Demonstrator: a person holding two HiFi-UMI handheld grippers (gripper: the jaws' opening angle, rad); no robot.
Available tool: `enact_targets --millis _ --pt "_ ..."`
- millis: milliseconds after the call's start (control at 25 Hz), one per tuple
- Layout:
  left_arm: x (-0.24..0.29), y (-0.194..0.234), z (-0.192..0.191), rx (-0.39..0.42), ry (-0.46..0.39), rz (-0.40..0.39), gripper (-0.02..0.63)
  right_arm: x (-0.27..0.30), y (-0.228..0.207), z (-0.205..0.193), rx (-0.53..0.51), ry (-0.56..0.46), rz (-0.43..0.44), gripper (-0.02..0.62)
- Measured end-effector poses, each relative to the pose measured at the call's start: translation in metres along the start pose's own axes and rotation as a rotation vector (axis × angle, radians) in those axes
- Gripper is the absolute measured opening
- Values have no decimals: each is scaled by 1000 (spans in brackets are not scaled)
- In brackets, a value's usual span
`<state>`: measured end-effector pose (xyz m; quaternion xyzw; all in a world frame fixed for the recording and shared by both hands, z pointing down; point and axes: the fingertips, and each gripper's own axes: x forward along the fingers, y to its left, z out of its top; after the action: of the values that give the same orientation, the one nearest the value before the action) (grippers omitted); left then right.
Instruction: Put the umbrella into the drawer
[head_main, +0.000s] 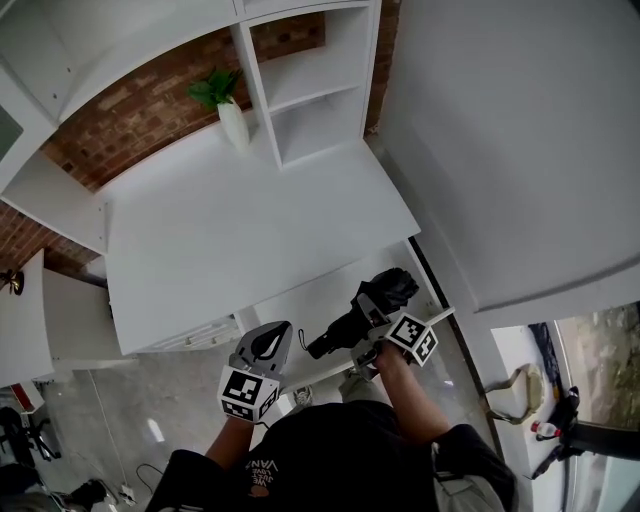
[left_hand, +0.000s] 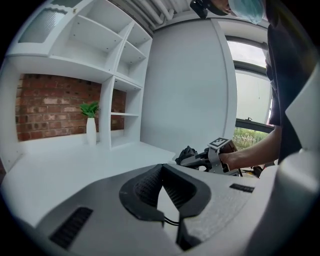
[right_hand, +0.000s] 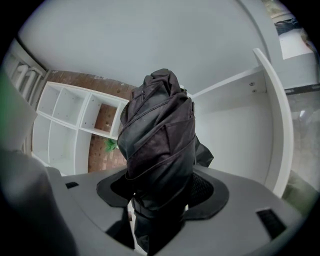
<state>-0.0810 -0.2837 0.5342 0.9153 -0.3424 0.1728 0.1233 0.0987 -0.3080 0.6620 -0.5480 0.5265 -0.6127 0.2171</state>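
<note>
- Black folded fabric marks the umbrella in the head view. It lies slantwise at about 5 o'clock from the middle of the white surface.
- It hangs over the open drawer, which juts from the front edge of the surface. Whether it touches the drawer floor I cannot tell.
- The right hand-held gripper pinches the umbrella near its middle, with its marker cube turned toward the person.
- The left hand-held gripper sits at 8 o'clock from the umbrella, apart from it and just off the front edge of the surface.
- At 12 o'clock a green plant in a white vase stands on the surface. It is beside a white shelf unit, and a brick wall lies behind.
- In the left gripper view, the jaws are pressed together at their tips. A narrow wedge of light shows between the dark pads and nothing is caught there.
- At 3 o'clock in that view, a person's hand holds the right hand-held gripper with the umbrella. The vase stands at 10 o'clock.
- In the right gripper view, the jaws are clamped on the umbrella, with a dark pad against each side.
- The bundled canopy rises from the jaws toward 12 o'clock.
- The drawer's white side wall curves past at 3 o'clock. The shelf unit and brick wall show at 9 o'clock.
</note>
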Motion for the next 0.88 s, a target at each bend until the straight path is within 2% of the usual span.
enact_targets --millis 440,880 --pt "15 17 -7 -33 36 94 5 54 -47 22 36 39 -134 272" --pt "38 18 0 -53 26 110 5 93 -96 38 62 65 -264 272"
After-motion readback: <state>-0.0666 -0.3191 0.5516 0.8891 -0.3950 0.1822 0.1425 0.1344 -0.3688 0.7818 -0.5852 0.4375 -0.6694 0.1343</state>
